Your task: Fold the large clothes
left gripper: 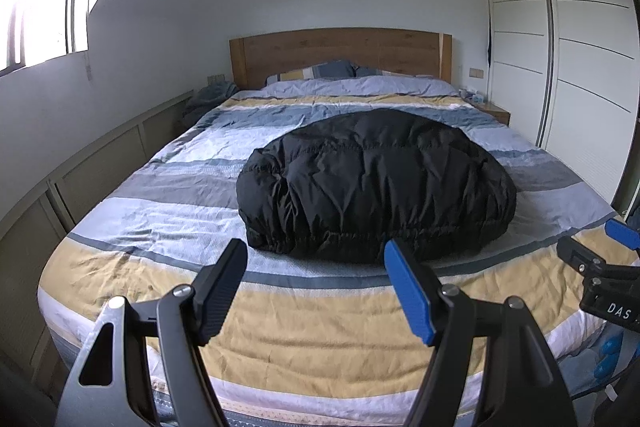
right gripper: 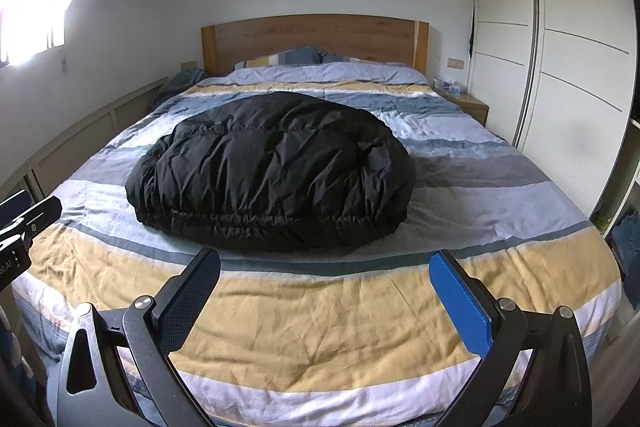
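Only legible text: white "DAS" on the black body of the right gripper [left gripper: 612, 259], left wrist view. Partial white letters on the left gripper [right gripper: 24, 219], unreadable.

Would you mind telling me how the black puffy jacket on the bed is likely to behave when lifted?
The black puffy jacket looks quilted and billowy, so it is probably light for its bulk. Its creases suggest it would sag and unfold. The smooth shell may slip.

Black jacket [left gripper: 376, 183] on striped bed [left gripper: 320, 327].
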The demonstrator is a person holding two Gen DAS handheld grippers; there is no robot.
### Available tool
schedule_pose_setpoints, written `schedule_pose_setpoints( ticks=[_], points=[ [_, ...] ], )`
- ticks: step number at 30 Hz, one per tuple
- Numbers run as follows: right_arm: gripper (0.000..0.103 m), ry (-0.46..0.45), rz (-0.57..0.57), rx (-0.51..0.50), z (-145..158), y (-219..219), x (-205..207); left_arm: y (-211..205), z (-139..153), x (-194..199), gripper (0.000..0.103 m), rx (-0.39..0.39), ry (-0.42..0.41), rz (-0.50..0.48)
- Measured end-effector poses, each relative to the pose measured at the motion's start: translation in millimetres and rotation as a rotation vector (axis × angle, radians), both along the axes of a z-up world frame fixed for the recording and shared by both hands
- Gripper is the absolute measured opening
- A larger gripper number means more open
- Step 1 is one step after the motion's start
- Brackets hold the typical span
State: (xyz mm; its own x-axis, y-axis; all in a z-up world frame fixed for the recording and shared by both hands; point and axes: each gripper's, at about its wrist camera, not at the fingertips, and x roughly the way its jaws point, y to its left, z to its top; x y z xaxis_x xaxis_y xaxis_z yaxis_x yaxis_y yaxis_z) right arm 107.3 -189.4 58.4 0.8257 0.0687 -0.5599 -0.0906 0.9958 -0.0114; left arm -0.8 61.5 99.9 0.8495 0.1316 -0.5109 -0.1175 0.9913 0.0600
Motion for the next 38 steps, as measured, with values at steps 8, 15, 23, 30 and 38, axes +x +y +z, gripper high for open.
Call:
schedule_pose_setpoints(
  ticks=[8, 15, 23, 30, 38],
  points=[
    [0.103, 0.008, -0.01, -0.011, -5.2, -0.4, 11.1, 5.6, -13.4, 12.9, 0.07, 0.0, 0.036, 0.008],
    [0.103, 0.033, -0.011, 0.001, -13.5, -2.5, 21.6, 5.4, -22.5, 24.2, 0.07, 0.009, 0.067, 0.002],
    [0.103, 0.066, -0.021, 0.011, -26.3, -7.1, 32.7, 2.4, -31.3, 32.7, 0.07, 0.021, 0.095, -0.001],
    [0.103, 0.085, -0.026, 0.011, -33.9, -8.5, 37.5, 2.5, -36.6, 37.7, 0.07, 0.018, 0.115, -0.006],
    [0.103, 0.1, -0.029, 0.009, -39.1, -8.9, 40.1, 6.0, -40.9, 41.4, 0.07, 0.006, 0.139, -0.001]
  ],
)
